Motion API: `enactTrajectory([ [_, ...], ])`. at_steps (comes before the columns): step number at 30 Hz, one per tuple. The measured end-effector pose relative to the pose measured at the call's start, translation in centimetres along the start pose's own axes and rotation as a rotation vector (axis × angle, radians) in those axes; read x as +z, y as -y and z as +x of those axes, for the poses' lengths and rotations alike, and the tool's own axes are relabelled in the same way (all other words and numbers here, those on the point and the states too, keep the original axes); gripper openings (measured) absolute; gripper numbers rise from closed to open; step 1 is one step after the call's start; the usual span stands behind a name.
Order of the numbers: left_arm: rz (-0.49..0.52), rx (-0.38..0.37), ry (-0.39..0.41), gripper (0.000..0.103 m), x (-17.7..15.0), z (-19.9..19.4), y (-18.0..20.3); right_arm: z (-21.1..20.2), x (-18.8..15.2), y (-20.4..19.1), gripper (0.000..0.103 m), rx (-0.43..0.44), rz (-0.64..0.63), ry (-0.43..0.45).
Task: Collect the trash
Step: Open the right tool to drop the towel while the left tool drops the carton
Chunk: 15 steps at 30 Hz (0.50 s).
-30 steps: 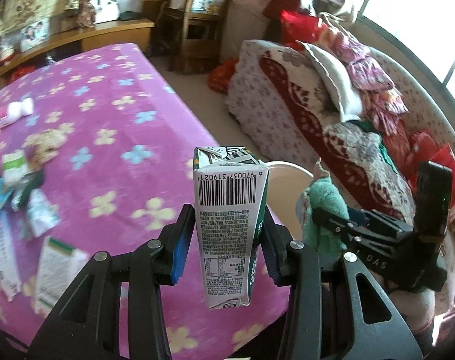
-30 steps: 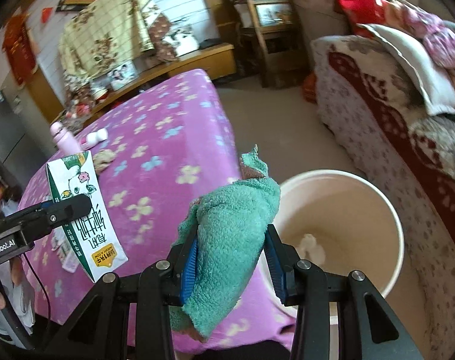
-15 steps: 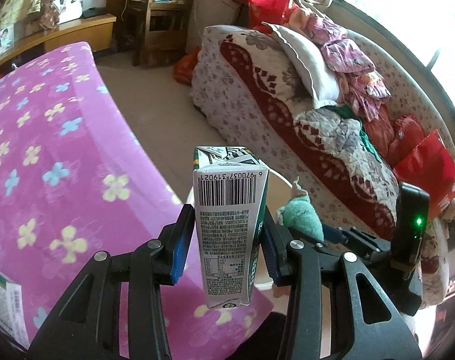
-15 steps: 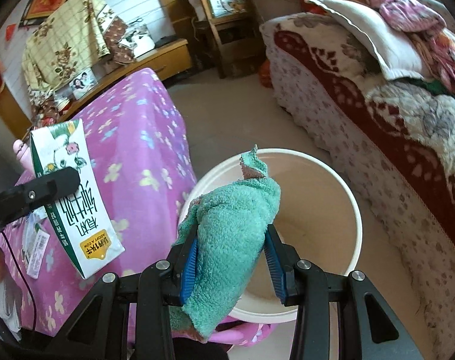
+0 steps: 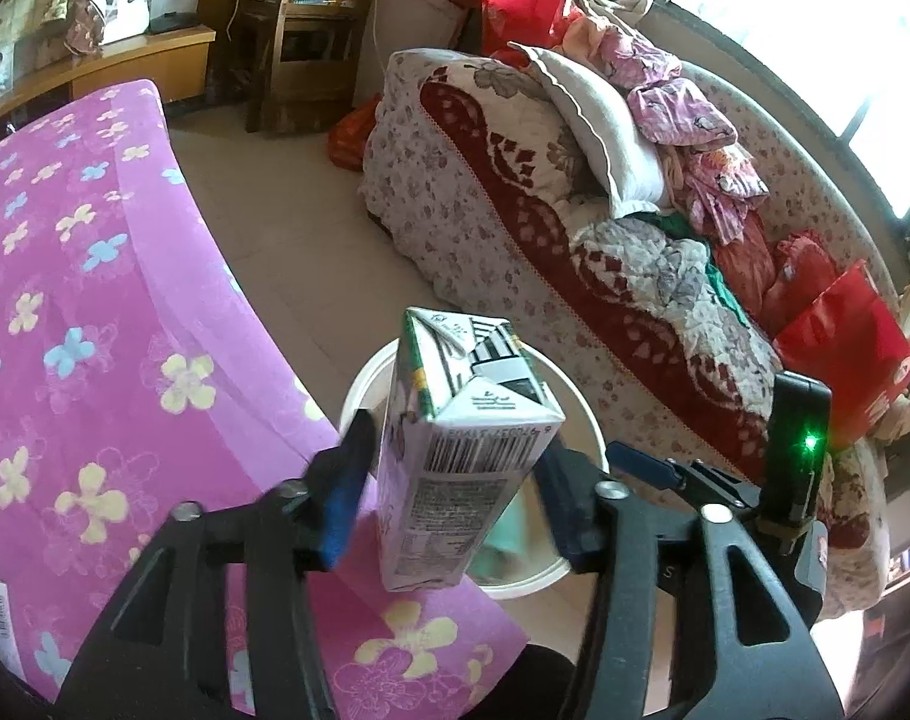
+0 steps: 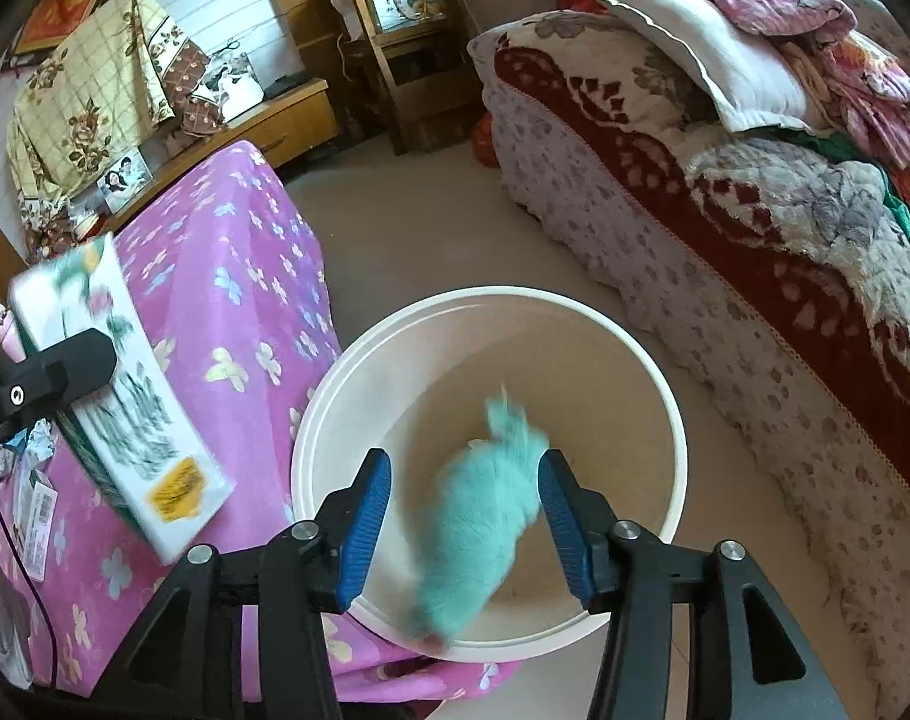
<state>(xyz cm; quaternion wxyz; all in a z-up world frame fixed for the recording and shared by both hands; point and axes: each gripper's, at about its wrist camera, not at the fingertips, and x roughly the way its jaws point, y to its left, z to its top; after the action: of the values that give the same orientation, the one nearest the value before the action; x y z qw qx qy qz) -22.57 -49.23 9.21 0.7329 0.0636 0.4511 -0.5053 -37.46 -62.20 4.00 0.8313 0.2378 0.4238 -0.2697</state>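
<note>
My left gripper [image 5: 449,498] is open; a white and green milk carton [image 5: 449,450] tips loose between its spread pads, above the white bucket [image 5: 581,414]. The carton also shows blurred in the right wrist view [image 6: 125,408]. My right gripper [image 6: 461,516] is open over the bucket [image 6: 671,420]. A teal cloth [image 6: 485,516] is blurred between its pads, dropping into the bucket.
The pink flowered table [image 5: 95,312] lies to the left, with wrappers [image 6: 35,504] on it. A sofa piled with quilts and pillows [image 5: 605,198] stands on the right. A wooden chair [image 6: 395,18] and a cabinet are at the back.
Both grippers have opened. The teal cloth has left the right pads and falls into the bucket. The carton has tilted loose between the left pads. Both grippers moved over the bucket.
</note>
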Motion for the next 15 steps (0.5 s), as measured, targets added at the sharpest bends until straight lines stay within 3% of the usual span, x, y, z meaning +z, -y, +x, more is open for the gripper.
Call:
enactTrajectory([
  [8, 0.005, 0.019, 0.006, 0.056, -0.61, -0.86, -0.55, 0.21, -0.13, -0.45, 0.050, 0.004, 0.000, -0.010],
  [15, -0.016, -0.034, 0.006, 0.058, -0.32, -1.03, -0.22, 0.02, -0.36, -0.80, 0.050, 0.017, 0.004, -0.011],
])
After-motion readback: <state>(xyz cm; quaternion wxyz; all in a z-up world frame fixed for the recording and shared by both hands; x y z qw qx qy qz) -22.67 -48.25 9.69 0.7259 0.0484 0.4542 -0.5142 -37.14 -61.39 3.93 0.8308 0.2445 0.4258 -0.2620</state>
